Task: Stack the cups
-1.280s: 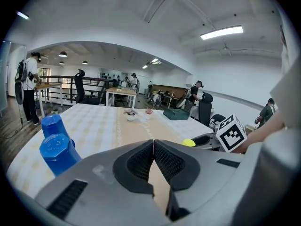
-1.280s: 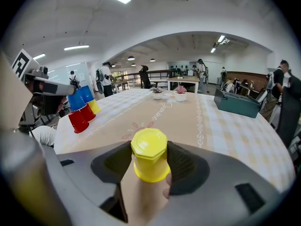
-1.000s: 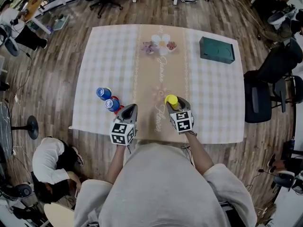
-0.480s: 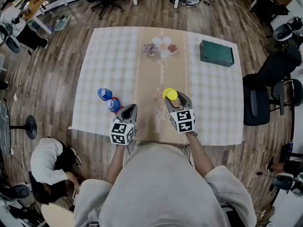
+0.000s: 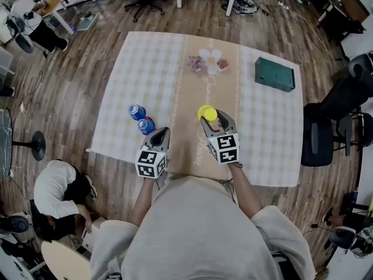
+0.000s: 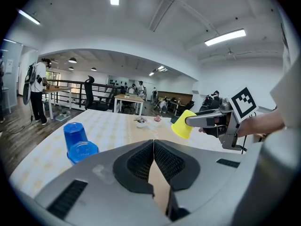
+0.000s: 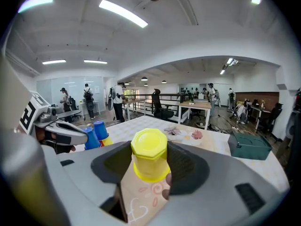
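A pale grey-beige fleecy top with long, loose sleeves is worn. The left gripper and the right gripper are built as smooth grey shells that taper toward the jaws. Each is capped at the rear by a white cube printed with black square markers. Seen along the jaws, black ribbed pads are set into dark rounded recesses, and narrow slotted vents are cut into the grey shoulders on either side.
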### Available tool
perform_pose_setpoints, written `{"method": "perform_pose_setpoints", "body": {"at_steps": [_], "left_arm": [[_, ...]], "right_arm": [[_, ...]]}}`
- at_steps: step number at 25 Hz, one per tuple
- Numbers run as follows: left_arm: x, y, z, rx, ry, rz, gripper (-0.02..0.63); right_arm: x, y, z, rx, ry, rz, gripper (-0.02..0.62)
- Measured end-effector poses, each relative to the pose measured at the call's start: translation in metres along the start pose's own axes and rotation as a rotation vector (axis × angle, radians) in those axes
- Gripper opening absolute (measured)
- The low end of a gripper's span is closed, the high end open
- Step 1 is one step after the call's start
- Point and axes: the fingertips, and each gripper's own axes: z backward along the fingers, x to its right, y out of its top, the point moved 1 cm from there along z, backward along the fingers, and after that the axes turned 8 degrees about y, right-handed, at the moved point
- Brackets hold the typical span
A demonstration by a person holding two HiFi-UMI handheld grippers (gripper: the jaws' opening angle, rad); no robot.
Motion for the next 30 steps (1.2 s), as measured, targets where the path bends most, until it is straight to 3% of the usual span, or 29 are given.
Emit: {"method": "perform_pose_setpoints", "body": {"at_steps": [18, 30], "left_arm": [[-0.085, -0.017, 0.086, 0.054, 0.291, 0.103, 0.014], [-0.119, -0.039, 0.131, 0.068, 0.424, 0.175, 0.015]], "right_arm": [[-0.111, 0.048, -0.074, 0.019, 0.300, 0.145, 0.235], [-0.166, 0.069, -0.103, 0.024, 0.424, 0.206, 0.235]]}}
